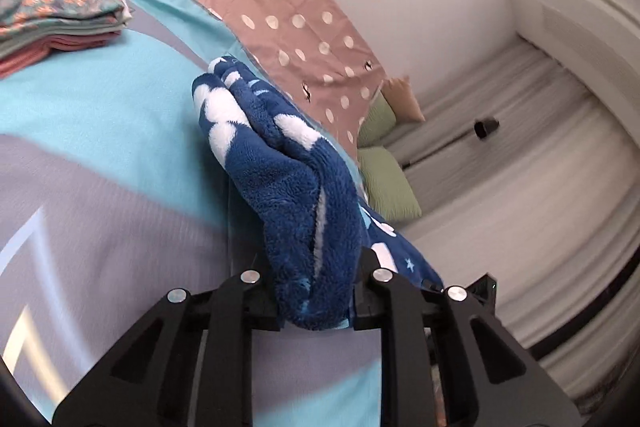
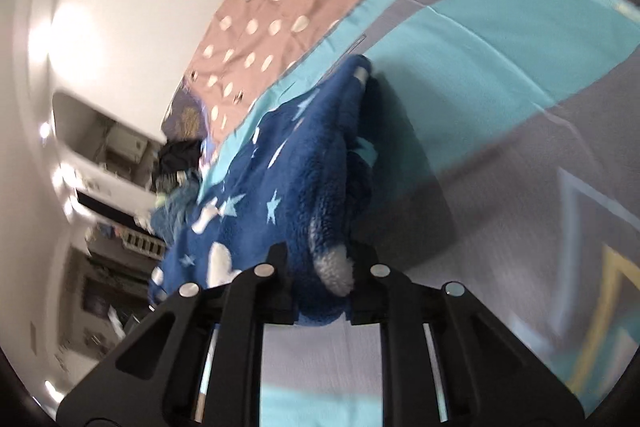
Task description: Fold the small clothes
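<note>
Looking along the left gripper (image 1: 316, 291), its fingers pinch a bunched edge of the blue fleece garment (image 1: 280, 163), which runs away from them in a long roll up and leftward over the bed cover (image 1: 100, 115). The cloth is thick, plush, deep blue with white patches and pale stars. A stack of folded clothes (image 1: 60, 11) lies well apart on the bed cover, far left; a brown dotted sheet (image 1: 280, 7) borders the far edge.

In the right wrist view, the right gripper (image 2: 322, 287) likewise clamps a fluffy edge of the same garment (image 2: 288, 179), whose long axis stretches ahead and upward from the fingers, draped above the smooth turquoise-and-grey cover (image 2: 500, 47). Both hands seem equally engaged; folding likely turns on bringing this held edge across that axis.
</note>
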Motion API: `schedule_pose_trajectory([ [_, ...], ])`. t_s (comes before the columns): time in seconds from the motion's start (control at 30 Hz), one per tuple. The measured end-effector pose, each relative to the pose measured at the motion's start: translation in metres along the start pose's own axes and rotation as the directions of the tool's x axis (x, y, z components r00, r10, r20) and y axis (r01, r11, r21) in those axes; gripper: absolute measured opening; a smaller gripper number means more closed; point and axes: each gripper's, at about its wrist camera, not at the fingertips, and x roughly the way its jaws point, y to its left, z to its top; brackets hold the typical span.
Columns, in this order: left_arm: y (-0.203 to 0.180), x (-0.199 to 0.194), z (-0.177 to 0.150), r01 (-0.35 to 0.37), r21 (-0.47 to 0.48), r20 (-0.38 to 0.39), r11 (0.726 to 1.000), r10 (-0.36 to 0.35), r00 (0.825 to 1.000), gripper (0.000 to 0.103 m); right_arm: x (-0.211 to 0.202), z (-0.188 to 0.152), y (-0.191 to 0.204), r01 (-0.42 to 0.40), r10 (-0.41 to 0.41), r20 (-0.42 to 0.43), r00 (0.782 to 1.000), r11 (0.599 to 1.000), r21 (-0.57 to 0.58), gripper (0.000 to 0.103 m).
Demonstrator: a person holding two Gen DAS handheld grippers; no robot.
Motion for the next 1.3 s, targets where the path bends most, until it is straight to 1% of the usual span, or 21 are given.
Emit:
schedule_pose_trajectory([
  [0.1, 0.001, -0.034, -0.031, -0.068, 0.013, -0.064, 0.998, 0.069, 0.996, 0.025, -0.014, -0.041, -0.011, 0.040, -0.042, -0.069, 0.997, 0.998, -0.041, 0.019],
  [0.13, 0.005, -0.043, -0.042, -0.150, 0.029, -0.094, 0.988, 0.152, 0.984, 0.028, -0.013, -0.057, -0.019, 0.102, -0.107, -0.101, 0.989, 0.993, -0.059, 0.025],
  [0.17, 0.008, -0.048, -0.049, -0.231, 0.039, -0.102, 0.972, 0.234, 0.967, 0.029, -0.011, -0.061, -0.024, 0.151, -0.158, -0.099, 0.983, 0.986, -0.069, 0.031],
  [0.2, 0.010, -0.052, -0.054, -0.367, 0.073, -0.092, 0.927, 0.373, 0.923, 0.030, -0.013, -0.066, -0.031, 0.222, -0.228, -0.072, 0.971, 0.972, -0.080, 0.035],
  [0.23, 0.009, -0.055, -0.055, -0.431, 0.097, -0.069, 0.897, 0.438, 0.896, 0.030, -0.016, -0.065, -0.037, 0.249, -0.253, -0.049, 0.966, 0.966, -0.073, 0.048],
  [0.3, -0.003, -0.062, -0.049, -0.523, 0.144, 0.007, 0.840, 0.527, 0.850, 0.030, -0.023, -0.057, -0.044, 0.192, -0.192, -0.030, 0.981, 0.981, -0.008, 0.052],
  [0.33, -0.018, -0.066, -0.043, -0.537, 0.176, 0.063, 0.825, 0.535, 0.843, 0.030, -0.027, -0.050, -0.043, 0.141, -0.141, -0.010, 0.990, 0.990, 0.006, 0.052],
  [0.4, -0.049, -0.068, -0.034, -0.493, 0.250, 0.134, 0.833, 0.475, 0.870, 0.035, -0.032, -0.037, -0.034, 0.096, -0.095, 0.023, 0.995, 0.995, -0.038, 0.054],
  [0.43, -0.061, -0.064, -0.032, -0.464, 0.288, 0.144, 0.838, 0.441, 0.886, 0.046, -0.031, -0.031, -0.029, 0.095, -0.092, 0.038, 0.995, 0.993, -0.071, 0.059],
  [0.47, -0.071, -0.058, -0.029, -0.448, 0.322, 0.150, 0.834, 0.422, 0.894, 0.054, -0.032, -0.030, -0.026, 0.097, -0.093, 0.047, 0.995, 0.991, -0.091, 0.063],
  [0.53, -0.085, -0.037, -0.027, -0.445, 0.392, 0.139, 0.805, 0.426, 0.894, 0.059, -0.025, -0.021, -0.021, 0.081, -0.076, 0.046, 0.996, 0.990, -0.115, 0.066],
  [0.6, -0.078, -0.020, -0.024, -0.465, 0.394, 0.107, 0.792, 0.463, 0.880, 0.059, -0.017, -0.020, -0.018, 0.059, -0.056, 0.027, 0.998, 0.991, -0.124, 0.066],
  [0.7, -0.041, -0.006, -0.018, -0.480, 0.291, 0.024, 0.828, 0.495, 0.869, 0.061, -0.004, -0.017, -0.013, 0.068, -0.067, 0.009, 0.998, 0.987, -0.148, 0.066],
  [0.77, -0.011, 0.004, -0.020, -0.530, 0.236, -0.025, 0.814, 0.551, 0.834, 0.056, 0.000, -0.016, -0.013, 0.084, -0.084, 0.006, 0.996, 0.983, -0.166, 0.066],
  [0.8, 0.002, 0.009, -0.025, -0.550, 0.232, -0.059, 0.802, 0.576, 0.815, 0.045, 0.003, -0.017, -0.012, 0.082, -0.082, 0.005, 0.997, 0.981, -0.174, 0.066],
  [0.83, 0.011, 0.009, -0.032, -0.534, 0.238, -0.087, 0.811, 0.565, 0.820, 0.028, 0.004, -0.020, -0.014, 0.081, -0.082, 0.003, 0.997, 0.981, -0.179, 0.066],
  [0.87, 0.015, 0.003, -0.039, -0.512, 0.239, -0.087, 0.825, 0.544, 0.835, 0.028, 0.004, -0.021, -0.017, 0.085, -0.086, 0.002, 0.996, 0.980, -0.177, 0.068],
  [0.97, 0.015, -0.013, -0.044, -0.505, 0.213, -0.067, 0.836, 0.528, 0.846, 0.024, 0.006, -0.024, -0.032, 0.111, -0.113, -0.007, 0.994, 0.982, -0.153, 0.068],
  [1.1, 0.007, -0.015, -0.045, -0.530, 0.254, -0.046, 0.809, 0.558, 0.829, 0.023, 0.004, -0.022, -0.056, 0.106, -0.107, -0.011, 0.994, 0.992, -0.069, 0.068],
  [1.23, -0.032, -0.007, -0.037, -0.597, 0.346, 0.043, 0.724, 0.623, 0.781, 0.023, -0.004, -0.019, -0.059, 0.107, -0.106, 0.026, 0.994, 0.992, -0.063, 0.068],
  [1.3, -0.061, -0.003, -0.035, -0.581, 0.412, 0.089, 0.702, 0.603, 0.793, 0.026, -0.007, -0.016, -0.057, 0.135, -0.132, 0.042, 0.990, 0.986, -0.095, 0.068],
])
